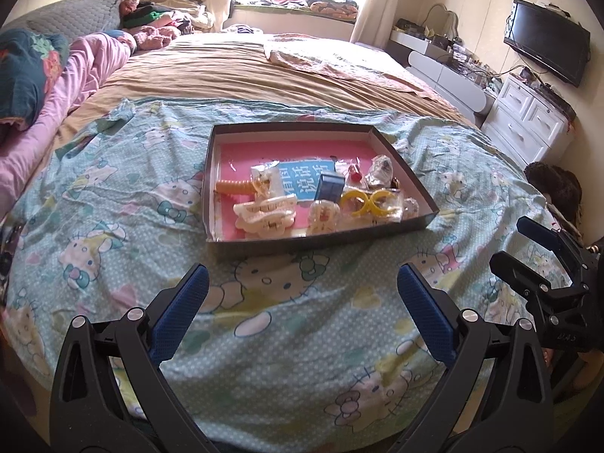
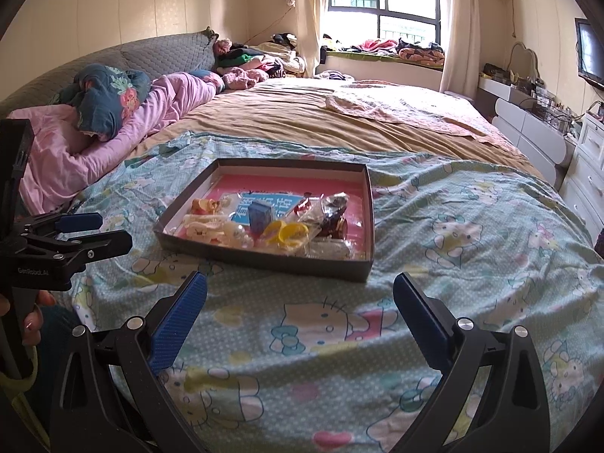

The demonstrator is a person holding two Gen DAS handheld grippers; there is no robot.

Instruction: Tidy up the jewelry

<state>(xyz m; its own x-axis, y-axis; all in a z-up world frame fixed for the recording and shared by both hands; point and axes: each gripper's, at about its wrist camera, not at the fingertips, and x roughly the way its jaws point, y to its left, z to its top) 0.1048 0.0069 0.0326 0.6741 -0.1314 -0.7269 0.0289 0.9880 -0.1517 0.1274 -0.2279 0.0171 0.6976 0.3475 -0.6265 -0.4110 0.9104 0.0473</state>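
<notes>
Left tongs (image 1: 302, 287) and right tongs (image 2: 300, 292): both wide apart, empty, touching nothing. Ahead: shallow cardboard tray (image 1: 411, 179) of plastic trinkets on patterned bedsheet (image 1: 113, 204).

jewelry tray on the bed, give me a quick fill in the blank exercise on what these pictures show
1. The tray rests on a sheet printed with cartoon ____.
2. The floor of the tray is coloured ____.
3. Both the left gripper and the right gripper are ____ and hold nothing.
4. The small box standing in the tray is ____.

Missing words: cats; pink; open; blue
</notes>
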